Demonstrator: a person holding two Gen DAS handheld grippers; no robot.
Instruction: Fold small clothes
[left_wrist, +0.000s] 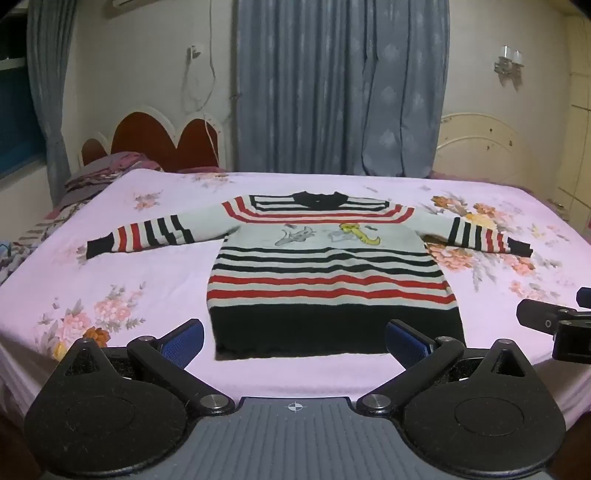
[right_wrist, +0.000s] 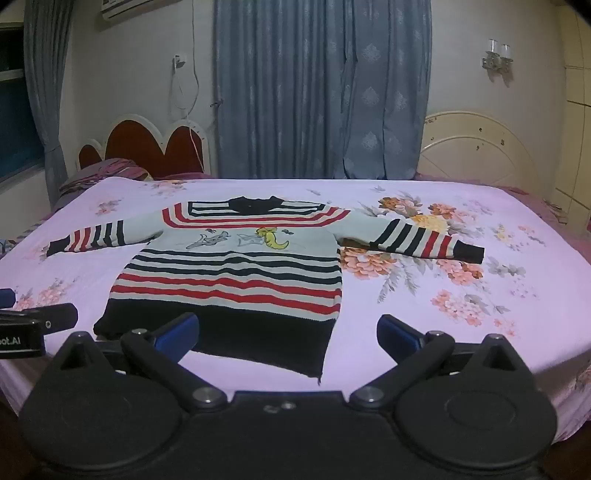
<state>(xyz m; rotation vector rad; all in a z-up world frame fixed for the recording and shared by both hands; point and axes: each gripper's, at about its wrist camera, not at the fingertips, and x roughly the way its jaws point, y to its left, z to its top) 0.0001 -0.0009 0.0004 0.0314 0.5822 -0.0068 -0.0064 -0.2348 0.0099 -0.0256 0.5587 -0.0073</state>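
Striped sweater (left_wrist: 328, 269) (flat) apparently beyond both open grippers.

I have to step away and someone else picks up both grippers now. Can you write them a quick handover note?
Left gripper: open, empty, above the near bed edge facing the sweater's hem.
Right gripper: open, empty, beside it.
Sweater: lies flat and face up on the bed sheet, both sleeves spread out, collar at the far side.
Done: spread out only.
Left: fold in the sleeves, then the body.

Striped sweater (left_wrist: 328, 266) flat on bed (left_wrist: 147, 280), left gripper (left_wrist: 295, 338) spread
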